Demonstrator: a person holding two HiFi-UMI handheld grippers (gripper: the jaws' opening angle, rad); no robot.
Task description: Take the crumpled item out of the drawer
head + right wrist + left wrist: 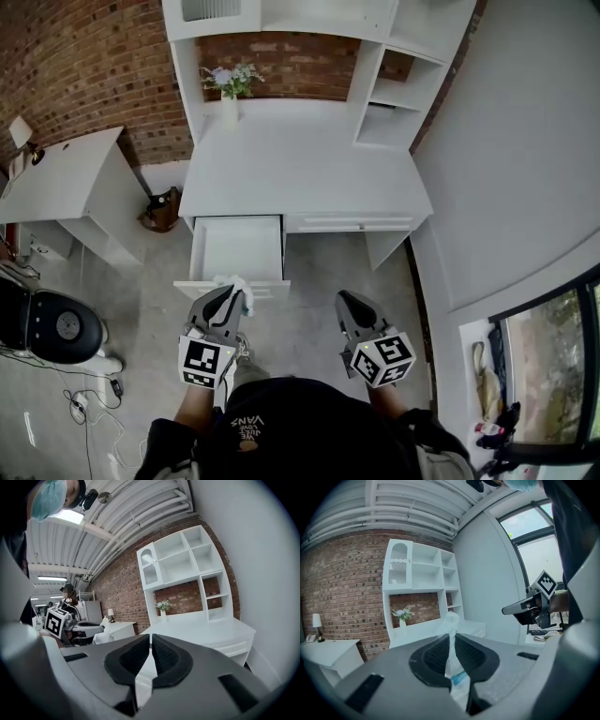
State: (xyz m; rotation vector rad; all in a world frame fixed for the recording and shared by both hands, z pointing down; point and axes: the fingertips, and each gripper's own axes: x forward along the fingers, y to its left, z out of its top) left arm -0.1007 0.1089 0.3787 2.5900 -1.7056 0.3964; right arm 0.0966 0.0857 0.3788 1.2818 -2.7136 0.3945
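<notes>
Crumpled item (451, 626), white and wadded with a small blue label, is pinched between the closed jaws of the left gripper (231, 294). Its top sticks up above the pads and its lower end drops out of sight behind the jaw bodies. The label print is too blurred to read. In the head view only a pale tuft of it shows at the jaw tips, just over the front edge of the pulled-out drawer (236, 248) and clear of the drawer's inside; the rest is covered by the gripper. The drawer hangs open under the left front edge of the white desk (300, 169). Right gripper (349, 302) is held well apart to the right, in front of the desk's right half, its jaws shut together with only a thin slit and nothing between them. A vase of flowers (231, 89) stands at the desk's back left corner below the shelf unit (394, 66), whose top is cut off by the frame. A black chair (52, 325) sits at the far left, partly cropped. The person's hands are hidden under the marker cubes.
</notes>
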